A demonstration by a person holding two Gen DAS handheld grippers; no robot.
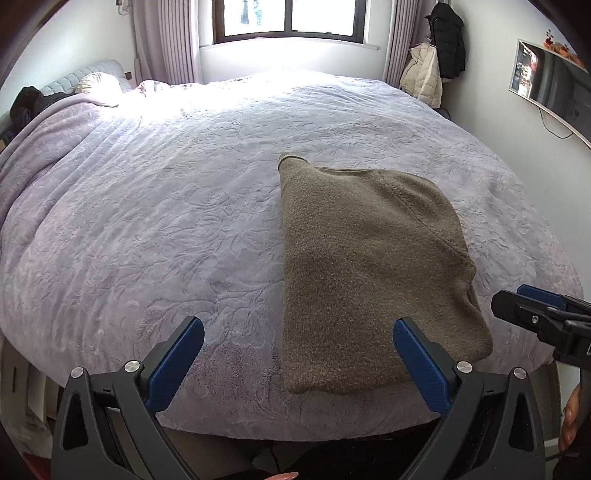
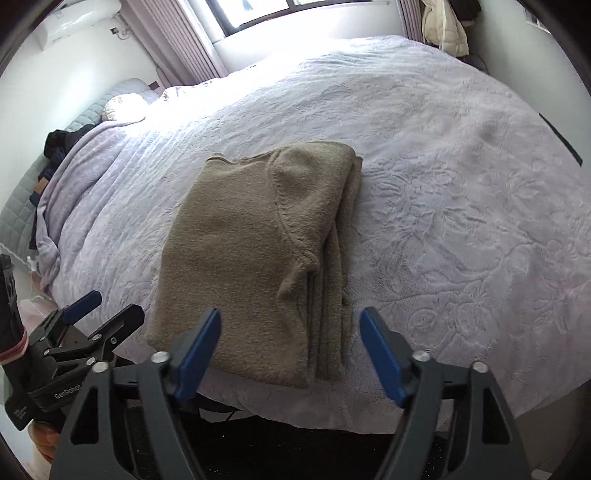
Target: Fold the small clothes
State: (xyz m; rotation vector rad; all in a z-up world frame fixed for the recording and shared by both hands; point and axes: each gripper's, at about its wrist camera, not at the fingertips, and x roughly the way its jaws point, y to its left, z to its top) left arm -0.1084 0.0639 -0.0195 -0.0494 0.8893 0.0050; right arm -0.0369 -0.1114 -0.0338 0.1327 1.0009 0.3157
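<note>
Both tools, left tool (image 1: 298, 334) and right tool (image 2: 290, 326), are held wide, empty. The sweater (image 2: 255, 254) lies folded on the bed (image 2: 461, 206); its near hem should be gripped evenly.

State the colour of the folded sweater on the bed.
Olive-brown sweater; the right wrist view shows it best.

Home bedroom. Large bed (image 1: 184, 221) with lavender embossed plush bedspread fills most of both views, padded headboard (image 1: 85, 75) and pillow (image 1: 99, 83) at the far left end. Window (image 1: 291, 18) on the far wall, pleated curtains (image 1: 177, 40) either side. Coats (image 1: 436, 55) hang in the right corner. Wall-mounted TV (image 1: 550, 85) on the right wall, wall AC unit (image 2: 77, 22) top left in the right wrist view. Dark clothes (image 2: 62, 144) piled by the headboard.
</note>
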